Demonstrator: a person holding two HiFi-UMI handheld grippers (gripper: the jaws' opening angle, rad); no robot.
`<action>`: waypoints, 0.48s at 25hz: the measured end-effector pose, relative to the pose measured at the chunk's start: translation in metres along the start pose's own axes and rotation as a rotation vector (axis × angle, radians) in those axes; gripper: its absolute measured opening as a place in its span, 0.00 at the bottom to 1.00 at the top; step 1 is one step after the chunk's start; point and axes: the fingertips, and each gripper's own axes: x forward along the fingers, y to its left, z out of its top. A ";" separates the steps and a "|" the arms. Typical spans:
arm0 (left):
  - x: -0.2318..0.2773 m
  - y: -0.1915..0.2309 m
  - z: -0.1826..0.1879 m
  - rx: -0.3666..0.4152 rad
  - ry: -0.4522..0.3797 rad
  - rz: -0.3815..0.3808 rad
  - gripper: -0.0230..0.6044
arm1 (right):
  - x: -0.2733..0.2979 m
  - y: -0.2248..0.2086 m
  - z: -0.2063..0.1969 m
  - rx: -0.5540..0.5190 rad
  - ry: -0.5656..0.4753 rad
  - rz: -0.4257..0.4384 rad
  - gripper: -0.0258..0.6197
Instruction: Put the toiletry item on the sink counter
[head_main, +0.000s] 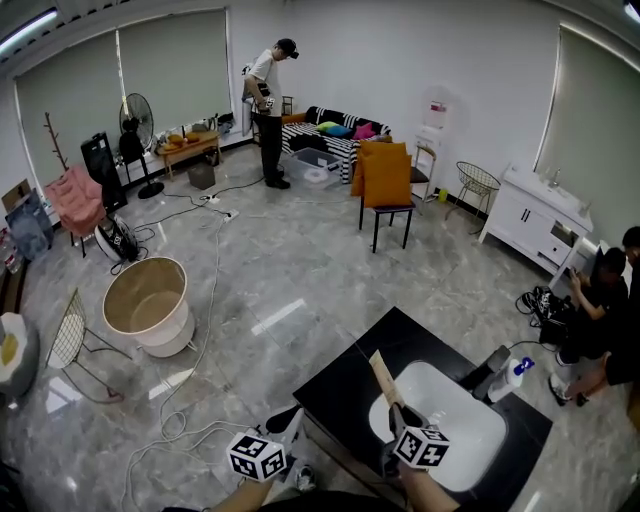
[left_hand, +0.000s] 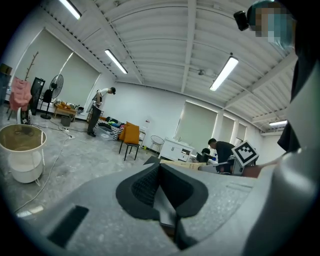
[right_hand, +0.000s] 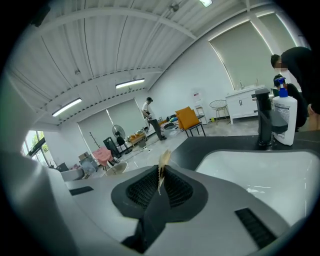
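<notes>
A thin, flat tan toiletry item sticks up and forward from my right gripper, which is shut on its lower end. In the right gripper view the toiletry item shows edge-on, pinched between the black pads of my right gripper. It hangs over the near rim of the white basin set in the black sink counter. My left gripper is low at the counter's left corner. Seen from the left gripper view, my left gripper is shut with nothing between its pads.
A black faucet and a white pump bottle stand at the basin's far side. Two people crouch right of the counter. On the floor are a beige tub, cables, an orange chair and a standing person.
</notes>
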 end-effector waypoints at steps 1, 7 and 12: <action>0.002 0.006 0.002 -0.001 0.003 -0.004 0.04 | 0.007 0.001 0.000 -0.001 0.001 -0.011 0.10; 0.015 0.036 0.007 -0.005 0.022 -0.031 0.04 | 0.042 -0.003 0.001 -0.005 -0.002 -0.096 0.10; 0.028 0.054 0.012 0.004 0.042 -0.061 0.04 | 0.063 -0.016 0.002 0.012 -0.013 -0.185 0.10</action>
